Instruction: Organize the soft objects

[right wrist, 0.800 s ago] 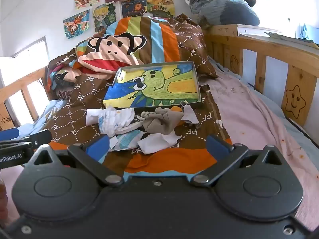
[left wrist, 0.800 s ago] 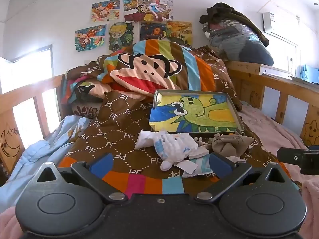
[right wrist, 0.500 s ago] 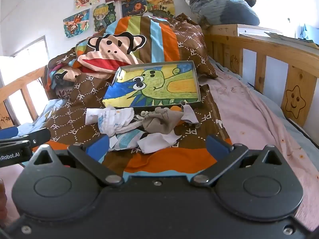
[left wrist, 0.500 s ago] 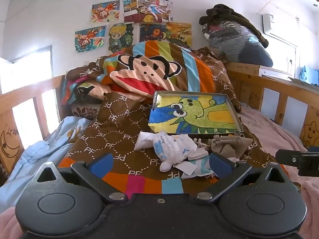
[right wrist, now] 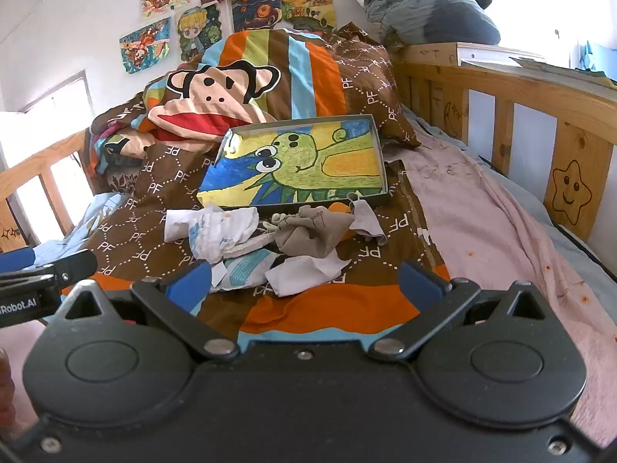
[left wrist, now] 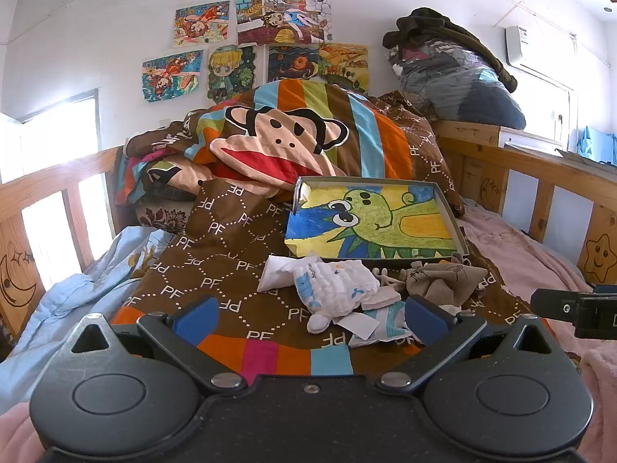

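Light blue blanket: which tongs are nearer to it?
Left. The left tongs sit just beside the light blue blanket; the right tongs are farther off, past the left ones.

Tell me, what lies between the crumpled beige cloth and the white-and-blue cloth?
A small pale knotted piece, too small to identify, seen in the right wrist view.

Both wrist views look forward and slightly down along the bed, low over the quilt (left wrist: 216,239). Left view sits left, right view right; both share the clothes pile (left wrist: 347,289) (right wrist: 270,239) near, tray (left wrist: 461,231) (right wrist: 380,162) behind, posters (left wrist: 270,54) (right wrist: 231,4) far.
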A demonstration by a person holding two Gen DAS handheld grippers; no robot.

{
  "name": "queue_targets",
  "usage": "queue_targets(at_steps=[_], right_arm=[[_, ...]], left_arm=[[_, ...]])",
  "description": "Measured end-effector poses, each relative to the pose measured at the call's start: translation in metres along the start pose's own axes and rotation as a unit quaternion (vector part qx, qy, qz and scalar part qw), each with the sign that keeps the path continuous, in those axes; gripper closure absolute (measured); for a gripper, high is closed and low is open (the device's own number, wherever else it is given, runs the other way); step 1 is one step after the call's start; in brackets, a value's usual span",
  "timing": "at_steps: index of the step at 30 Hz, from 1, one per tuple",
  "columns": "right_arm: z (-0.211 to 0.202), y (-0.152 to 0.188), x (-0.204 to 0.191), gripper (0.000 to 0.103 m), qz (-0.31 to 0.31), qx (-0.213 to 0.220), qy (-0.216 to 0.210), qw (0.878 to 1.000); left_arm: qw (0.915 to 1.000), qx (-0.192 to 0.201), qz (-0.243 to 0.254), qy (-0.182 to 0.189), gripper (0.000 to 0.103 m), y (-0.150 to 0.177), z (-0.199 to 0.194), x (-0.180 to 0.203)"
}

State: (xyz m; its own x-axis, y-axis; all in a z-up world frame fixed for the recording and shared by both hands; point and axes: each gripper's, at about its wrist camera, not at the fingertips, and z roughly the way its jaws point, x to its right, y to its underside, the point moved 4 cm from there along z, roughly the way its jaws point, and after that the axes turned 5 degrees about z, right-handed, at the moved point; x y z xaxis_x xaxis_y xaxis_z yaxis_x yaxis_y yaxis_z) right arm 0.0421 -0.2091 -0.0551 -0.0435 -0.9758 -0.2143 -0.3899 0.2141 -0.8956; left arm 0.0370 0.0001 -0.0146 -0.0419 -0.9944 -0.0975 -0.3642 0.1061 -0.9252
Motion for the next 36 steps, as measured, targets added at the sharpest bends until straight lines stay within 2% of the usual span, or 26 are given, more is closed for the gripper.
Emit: queue_targets(at_steps=[36], right_arm=[[0.0028,0.0006,-0.0011,0.000,0.001,-0.006,0.002,1.000]], left_arm=[[1.0000,0.000,-0.001,0.001,0.001,-0.0001,0.0000,0.0000]])
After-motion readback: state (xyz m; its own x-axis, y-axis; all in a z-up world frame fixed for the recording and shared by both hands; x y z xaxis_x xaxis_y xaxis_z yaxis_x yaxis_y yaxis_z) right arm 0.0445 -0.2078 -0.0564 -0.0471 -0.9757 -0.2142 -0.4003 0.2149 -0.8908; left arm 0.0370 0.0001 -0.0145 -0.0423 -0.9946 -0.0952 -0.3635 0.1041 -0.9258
